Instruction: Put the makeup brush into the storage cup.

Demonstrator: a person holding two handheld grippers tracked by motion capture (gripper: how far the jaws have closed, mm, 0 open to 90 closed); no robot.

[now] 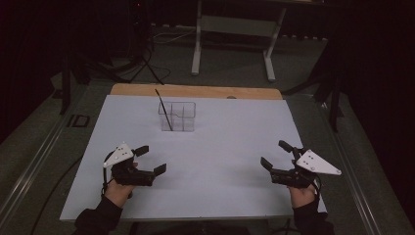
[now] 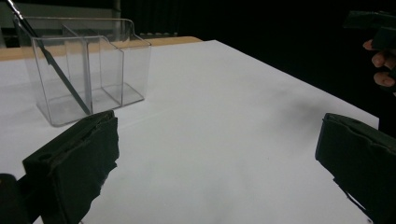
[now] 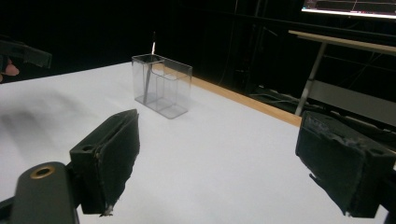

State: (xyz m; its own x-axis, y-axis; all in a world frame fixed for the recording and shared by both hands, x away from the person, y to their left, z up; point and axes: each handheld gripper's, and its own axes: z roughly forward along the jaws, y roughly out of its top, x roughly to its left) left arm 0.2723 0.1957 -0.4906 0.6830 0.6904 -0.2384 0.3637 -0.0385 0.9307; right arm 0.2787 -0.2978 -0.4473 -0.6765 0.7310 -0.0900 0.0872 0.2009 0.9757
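Two hand-held grippers, left (image 1: 150, 160) and right (image 1: 275, 154), wide-jawed, empty, well apart near the white table's (image 1: 220, 142) front edge.

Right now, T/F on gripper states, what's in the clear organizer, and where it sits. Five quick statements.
1. Both the left gripper and the right gripper are open and hold nothing. True.
2. The clear organizer lies tipped on its side. False: it stands upright on the white table.
3. A thin dark stick leans in the organizer's left compartment. True.
4. The left gripper touches the organizer. False: it is well apart, nearer the person.
5. The organizer has several compartments. True.
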